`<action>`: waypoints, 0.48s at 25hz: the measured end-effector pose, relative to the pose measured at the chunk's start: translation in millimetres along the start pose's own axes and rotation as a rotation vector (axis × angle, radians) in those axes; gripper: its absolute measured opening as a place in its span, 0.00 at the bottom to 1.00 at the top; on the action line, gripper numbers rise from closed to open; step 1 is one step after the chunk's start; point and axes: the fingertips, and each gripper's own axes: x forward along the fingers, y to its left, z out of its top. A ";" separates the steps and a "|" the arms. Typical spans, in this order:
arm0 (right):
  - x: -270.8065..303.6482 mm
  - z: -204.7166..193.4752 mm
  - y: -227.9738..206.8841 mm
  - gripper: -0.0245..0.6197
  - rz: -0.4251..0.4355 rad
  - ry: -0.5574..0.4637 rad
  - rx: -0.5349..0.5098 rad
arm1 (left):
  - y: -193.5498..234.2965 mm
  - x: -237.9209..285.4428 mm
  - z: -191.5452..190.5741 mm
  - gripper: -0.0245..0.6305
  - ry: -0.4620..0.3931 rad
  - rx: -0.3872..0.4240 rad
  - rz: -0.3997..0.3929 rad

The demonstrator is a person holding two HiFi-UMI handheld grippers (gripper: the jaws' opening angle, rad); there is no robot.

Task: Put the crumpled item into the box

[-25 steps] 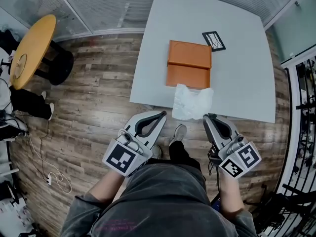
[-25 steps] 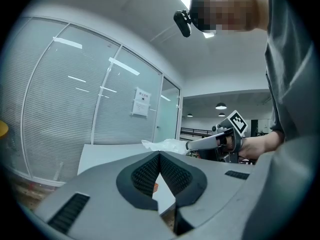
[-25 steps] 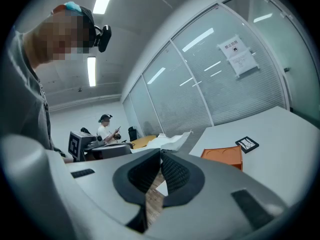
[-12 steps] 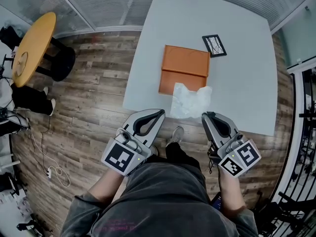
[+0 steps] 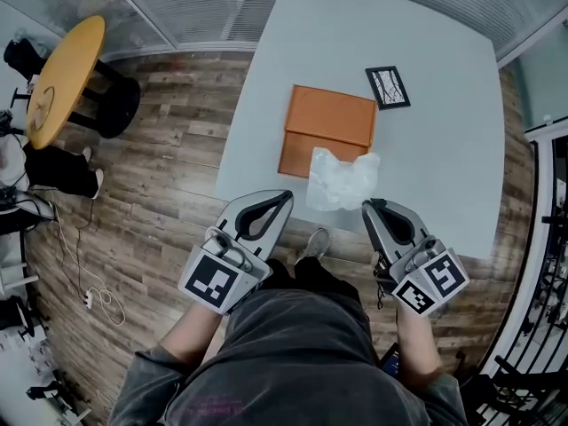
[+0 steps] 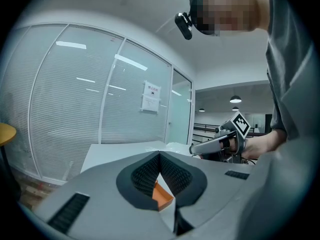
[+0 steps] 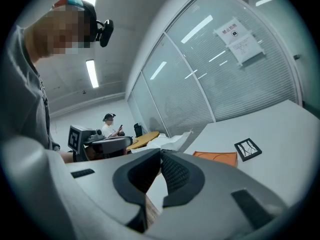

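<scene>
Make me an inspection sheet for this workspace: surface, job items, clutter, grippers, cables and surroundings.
Surface: pale grey table, holding three things only.
Job's things: orange box near the middle; crumpled white item overlapping the box's near right corner, not inside it.
Clutter: small black-framed card just beyond the box's far right corner.
Grippers: left gripper and right gripper both shut and empty, at the table's near edge on either side of the crumpled white item.
Cables: white cable loose on the wooden floor at left.
Surroundings: round yellow table, glass wall with blinds, black rack at right.
</scene>
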 end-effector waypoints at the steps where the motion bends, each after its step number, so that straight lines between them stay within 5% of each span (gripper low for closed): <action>1: 0.2 -1.5 -1.3 0.05 -0.001 0.001 0.001 | -0.1 -0.6 -1.6 0.06 0.004 -0.001 0.002; 12: 16.0 -15.6 -17.5 0.05 -0.038 0.027 0.008 | 10.5 0.4 -14.6 0.06 0.040 -0.016 -0.011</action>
